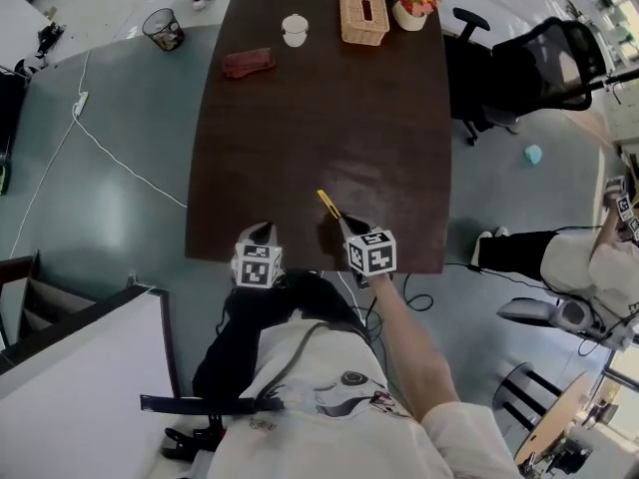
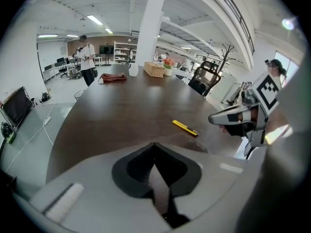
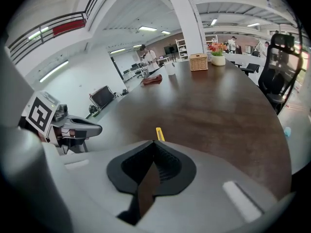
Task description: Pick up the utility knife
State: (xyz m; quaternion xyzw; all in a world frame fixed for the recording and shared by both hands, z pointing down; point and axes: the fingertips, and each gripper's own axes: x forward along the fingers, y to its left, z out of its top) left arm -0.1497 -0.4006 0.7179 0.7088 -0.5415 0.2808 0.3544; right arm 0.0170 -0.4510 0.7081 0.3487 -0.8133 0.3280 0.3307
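The utility knife (image 1: 328, 204) is slim and yellow with a dark tip. It lies flat on the dark brown table (image 1: 319, 118), close to the near edge. My right gripper (image 1: 350, 227) hovers just behind the knife's near end, jaws together and holding nothing. My left gripper (image 1: 263, 231) sits to the knife's left over the table edge, also shut and empty. In the left gripper view the knife (image 2: 185, 127) lies ahead to the right, with the right gripper (image 2: 242, 118) beyond it. In the right gripper view the knife (image 3: 159, 133) pokes out just past the jaw tips.
At the table's far end stand a wicker basket (image 1: 363, 8), a flower pot (image 1: 411, 6), a white cup (image 1: 295, 30) and a red cloth (image 1: 248, 63). A black office chair (image 1: 539, 68) stands at the right side. A waste bin (image 1: 164, 30) sits on the floor far left.
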